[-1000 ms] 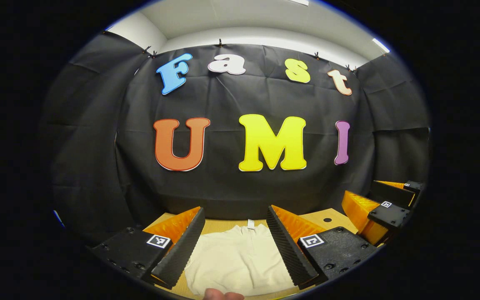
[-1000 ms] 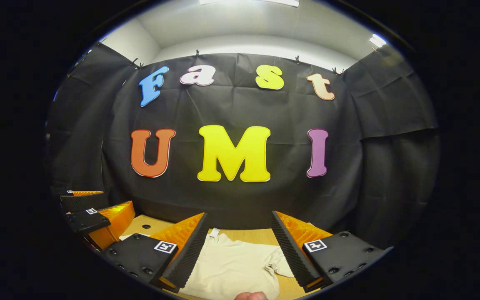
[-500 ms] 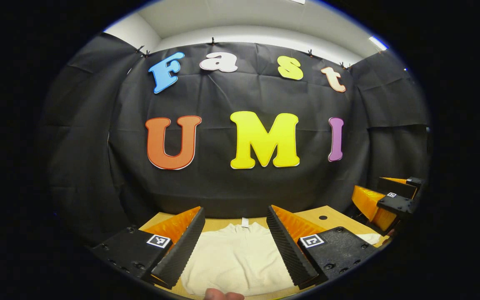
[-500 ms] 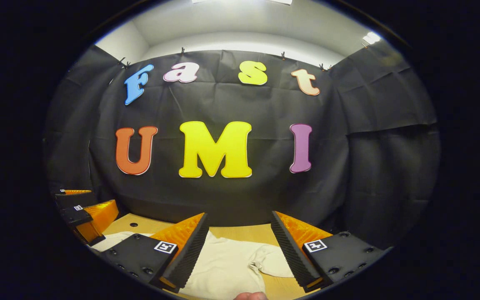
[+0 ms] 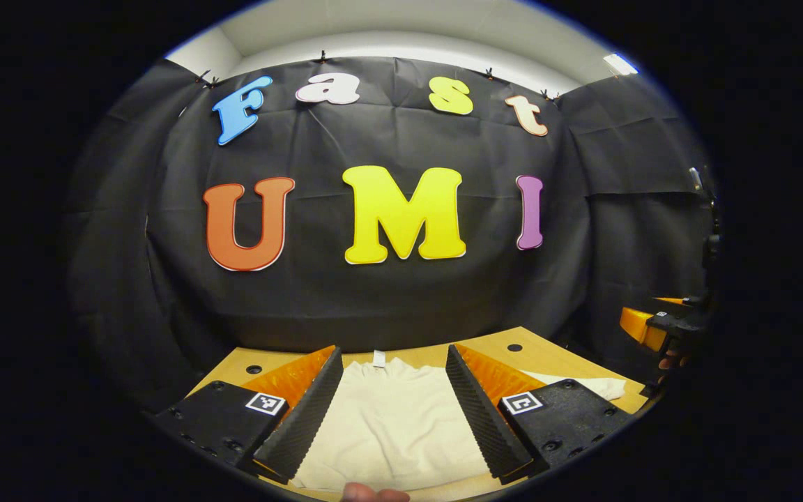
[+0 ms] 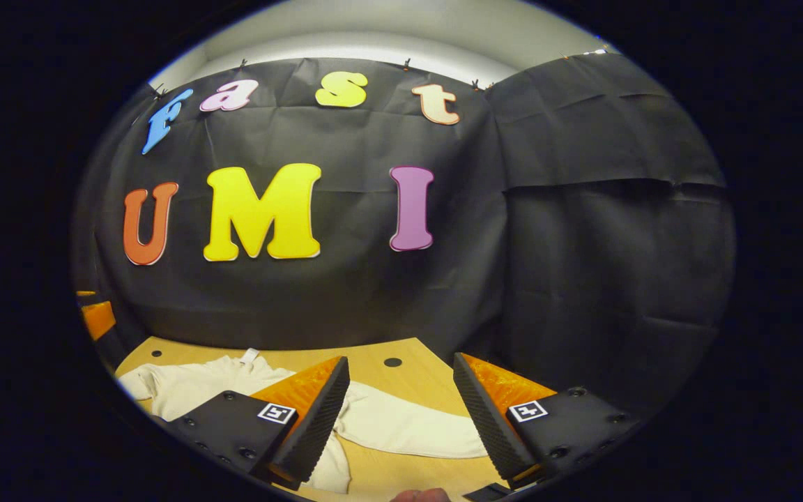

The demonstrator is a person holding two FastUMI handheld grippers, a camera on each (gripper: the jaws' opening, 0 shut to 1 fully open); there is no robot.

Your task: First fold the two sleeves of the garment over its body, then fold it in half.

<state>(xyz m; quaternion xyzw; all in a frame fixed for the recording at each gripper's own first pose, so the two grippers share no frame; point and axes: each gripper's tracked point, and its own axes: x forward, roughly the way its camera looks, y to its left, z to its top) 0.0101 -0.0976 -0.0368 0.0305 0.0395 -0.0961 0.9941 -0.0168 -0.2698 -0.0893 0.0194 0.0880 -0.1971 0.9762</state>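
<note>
A: Left gripper [image 5: 391, 411]: we log jaws wide apart, gripping nothing, above the garment [image 5: 391, 418].

B: Right gripper [image 6: 398, 418]: equally spread, empty. We see one sleeve [image 6: 408, 425] stretched out flat between its fingers.

A: We note the garment lies on the table [image 5: 541, 352], collar tag toward the wall. The right gripper shows at our far right edge.

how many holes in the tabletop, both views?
At least 2. In the left gripper view, one hole sits far left of the garment, another far right. More may lie hidden under cloth or grippers.
</note>
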